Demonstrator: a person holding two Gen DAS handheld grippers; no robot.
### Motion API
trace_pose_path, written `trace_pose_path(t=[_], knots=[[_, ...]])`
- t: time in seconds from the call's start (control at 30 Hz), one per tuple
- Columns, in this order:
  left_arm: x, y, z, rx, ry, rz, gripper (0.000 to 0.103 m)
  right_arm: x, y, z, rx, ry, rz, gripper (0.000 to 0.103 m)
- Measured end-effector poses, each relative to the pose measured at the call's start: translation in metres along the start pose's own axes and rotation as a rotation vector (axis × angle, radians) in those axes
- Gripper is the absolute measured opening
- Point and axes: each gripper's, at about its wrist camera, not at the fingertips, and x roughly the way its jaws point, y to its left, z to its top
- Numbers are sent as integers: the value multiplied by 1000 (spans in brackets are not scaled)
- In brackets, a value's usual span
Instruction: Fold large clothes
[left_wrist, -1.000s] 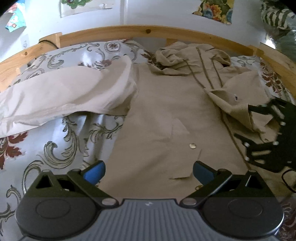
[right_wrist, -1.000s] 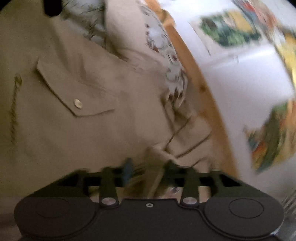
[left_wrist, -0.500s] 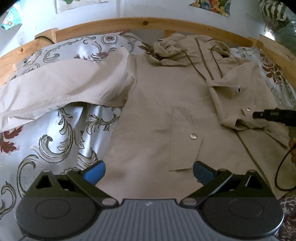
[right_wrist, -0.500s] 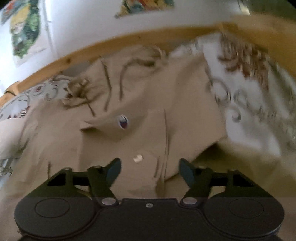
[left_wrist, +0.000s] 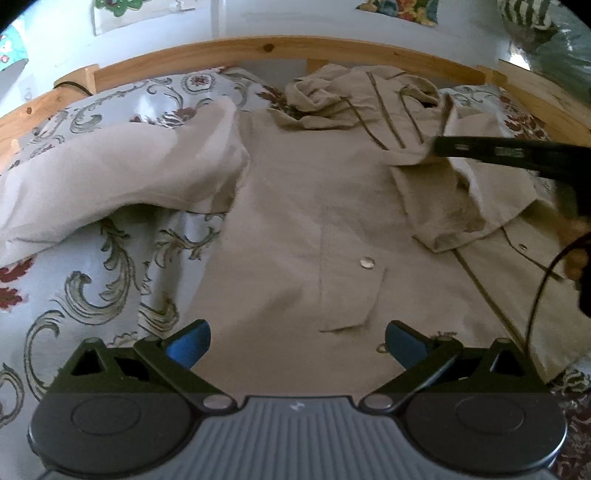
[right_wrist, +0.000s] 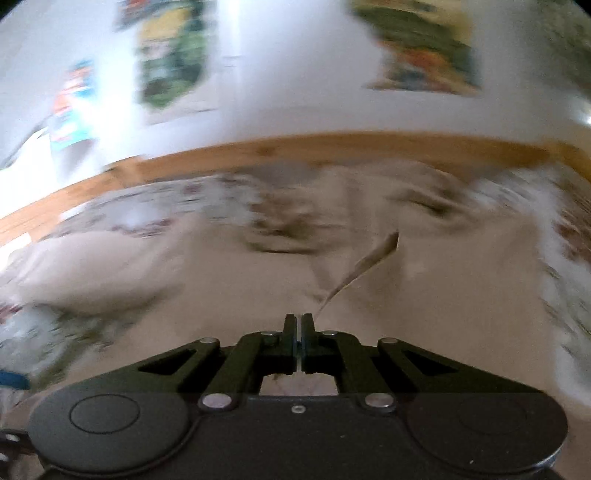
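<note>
Left wrist view: the left gripper (left_wrist: 297, 349) hovers low at 6 o'clock with its jaws wide, blue pads apart over the hem of the beige coat (left_wrist: 314, 236). That coat lies spread on the bed (left_wrist: 92, 258), hood (left_wrist: 332, 96) toward the wooden bed frame (left_wrist: 258, 51) at 12 o'clock, one sleeve (left_wrist: 110, 181) stretched toward 9 o'clock. At 2 o'clock the right gripper (left_wrist: 443, 146) pinches a lifted flap of the coat front. Right wrist view, heavily blurred: the right gripper's jaws are pressed together at centre, with a strip of coat fabric (right_wrist: 365, 266) rising from them toward 1 o'clock; posters (right_wrist: 173, 51) hang on the wall above.
</note>
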Motion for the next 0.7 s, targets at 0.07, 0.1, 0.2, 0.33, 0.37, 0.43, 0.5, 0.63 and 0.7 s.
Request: trace_pose_path(t=[0.07, 0.1, 0.2, 0.33, 0.37, 0.43, 0.5, 0.63, 0.7], knots=[[1, -2, -2, 3, 9, -10, 102, 7, 22, 3, -67, 3, 103, 0], [2, -2, -3, 4, 13, -12, 102, 10, 34, 3, -105, 13, 148, 0], [2, -3, -6, 6, 19, -19, 102, 13, 61, 2, -177, 34, 269, 9], [1, -1, -9, 12, 17, -22, 102, -5, 54, 1, -122, -3, 327, 30], [1, 0, -9, 13, 17, -23, 102, -14, 45, 1, -90, -38, 303, 39], [2, 0, -10, 11, 21, -23, 102, -27, 20, -1, -16, -86, 192, 49], [3, -1, -11, 7, 26, -30, 102, -41, -4, -5, 40, -123, 79, 50], [3, -4, -11, 9, 27, -43, 102, -45, -34, -12, 92, -93, -100, 67], [2, -5, -12, 12, 21, -46, 102, -30, -44, -16, 115, -23, -151, 65]])
